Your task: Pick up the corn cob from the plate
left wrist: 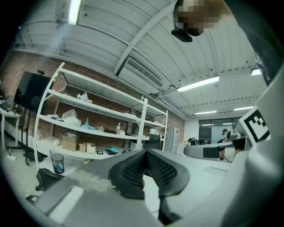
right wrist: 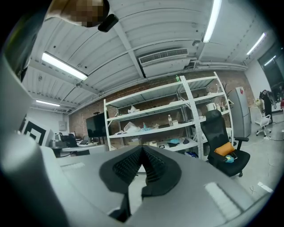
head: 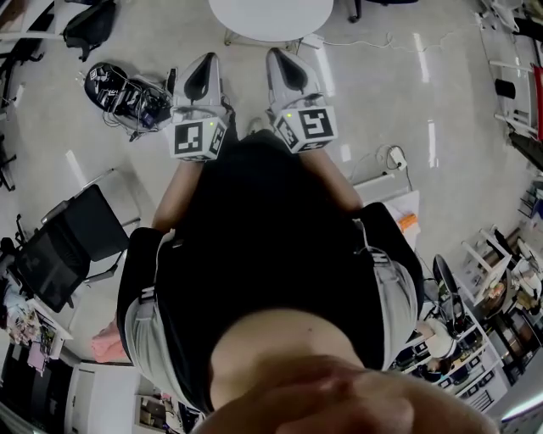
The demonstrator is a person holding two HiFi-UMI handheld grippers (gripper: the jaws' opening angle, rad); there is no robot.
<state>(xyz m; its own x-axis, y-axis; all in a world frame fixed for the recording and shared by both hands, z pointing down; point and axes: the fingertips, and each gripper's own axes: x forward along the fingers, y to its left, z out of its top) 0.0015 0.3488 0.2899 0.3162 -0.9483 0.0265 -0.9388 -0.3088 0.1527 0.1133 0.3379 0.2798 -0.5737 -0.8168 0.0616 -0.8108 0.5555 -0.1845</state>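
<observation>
Head view, left claw [head: 206,63] closed, right claw [head: 282,58] closed

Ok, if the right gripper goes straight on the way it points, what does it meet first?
Likely the white round table just ahead of the right gripper, if it stands that high; otherwise the white metal shelving rack. Depth unclear.

You're looking at greys, blacks and whites

Your pale grey left gripper [left wrist: 145,153] and right gripper [right wrist: 142,148] carry black ribbed pads and black-and-white checked marker cubes [head: 199,138]; white metal shelving [right wrist: 187,102] fronts red-brown brick wall [right wrist: 133,86].
</observation>
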